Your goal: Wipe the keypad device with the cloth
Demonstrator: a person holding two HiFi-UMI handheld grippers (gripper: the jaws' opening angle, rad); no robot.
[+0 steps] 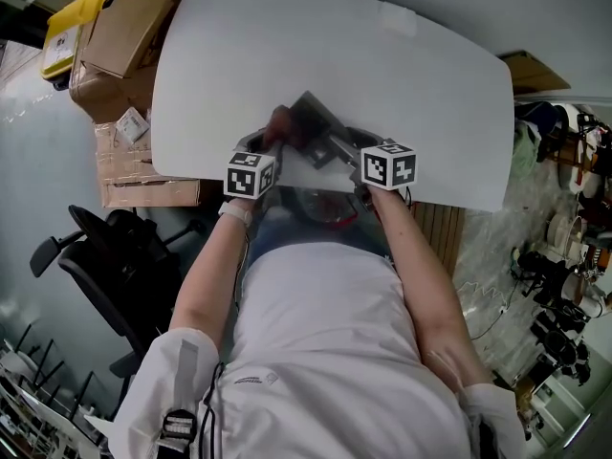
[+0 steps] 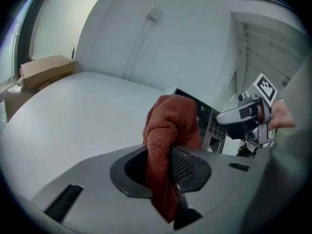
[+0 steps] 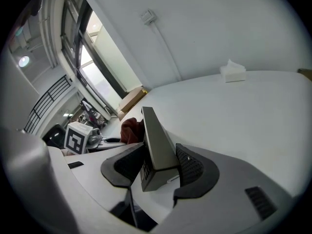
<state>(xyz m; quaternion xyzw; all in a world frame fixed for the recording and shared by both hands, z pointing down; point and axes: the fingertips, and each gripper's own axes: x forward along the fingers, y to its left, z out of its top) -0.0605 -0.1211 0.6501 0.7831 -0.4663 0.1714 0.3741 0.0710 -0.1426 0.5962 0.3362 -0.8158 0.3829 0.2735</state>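
Note:
The grey keypad device [image 1: 316, 127] is held tilted just above the white table's near edge. My right gripper [image 3: 158, 165] is shut on the device's edge [image 3: 155, 145], which stands up between the jaws. My left gripper [image 2: 163, 167] is shut on a rust-red cloth [image 2: 168, 130]. The cloth [image 1: 279, 122] touches the device's left side, and its keys [image 2: 214, 126] show just behind the cloth in the left gripper view. The red cloth [image 3: 130, 129] peeks out behind the device in the right gripper view. Both grippers [image 1: 251, 172] [image 1: 387, 165] sit side by side at the table's front.
The white table [image 1: 382, 75] spreads wide beyond the device, with a white tissue wad [image 3: 233, 72] far back. Cardboard boxes [image 1: 120, 36] stand left of the table, a black office chair [image 1: 105, 256] lower left, and cluttered gear [image 1: 564, 208] at right.

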